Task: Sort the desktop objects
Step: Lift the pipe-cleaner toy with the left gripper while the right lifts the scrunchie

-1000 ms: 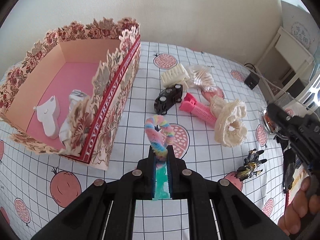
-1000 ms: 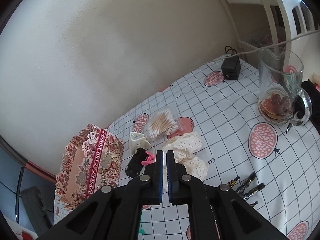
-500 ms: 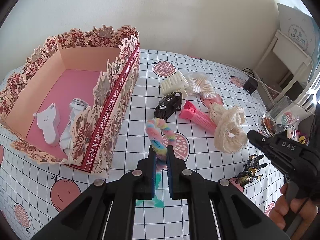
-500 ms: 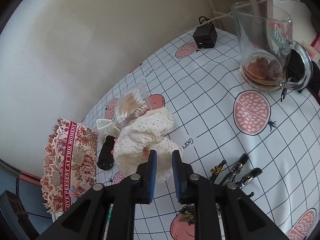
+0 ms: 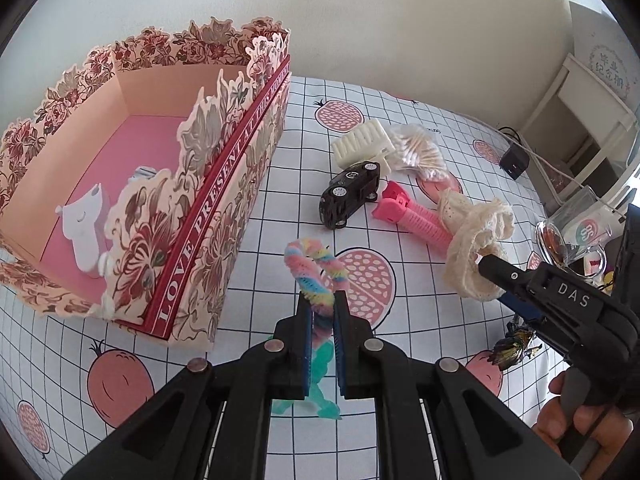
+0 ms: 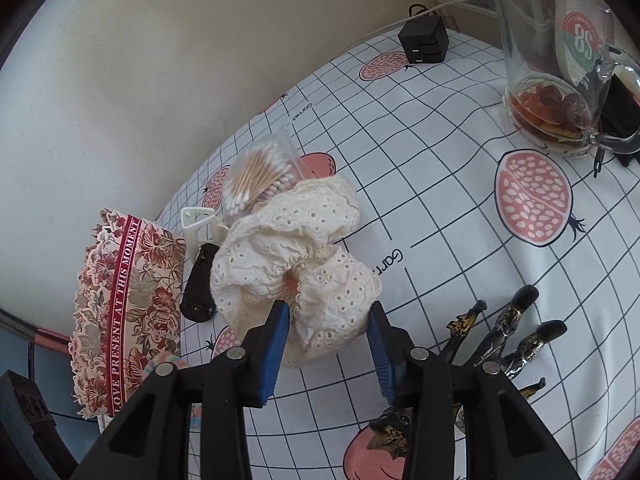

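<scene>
Box [image 5: 224, 216] reads "LOVE PRESENT AT THIS MOMENT" | left claw [image 5: 322, 312] clamps rainbow scrunchie [image 5: 316, 272] | right claw [image 6: 328, 320] opening astride lace scrunchie [image 6: 296, 256]

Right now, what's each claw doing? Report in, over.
Left gripper shut on rainbow fuzzy loop. Right gripper has just been opening, cream lace scrunchie between its jaws, not pinched. Floral box unobstructed.

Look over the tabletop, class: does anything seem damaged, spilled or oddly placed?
Nothing looks spilled or broken. The clutter is only unsorted: a toy car, pink tool and cotton swabs lie loose beside the floral box. The glass mug stands upright, dregs inside.
</scene>
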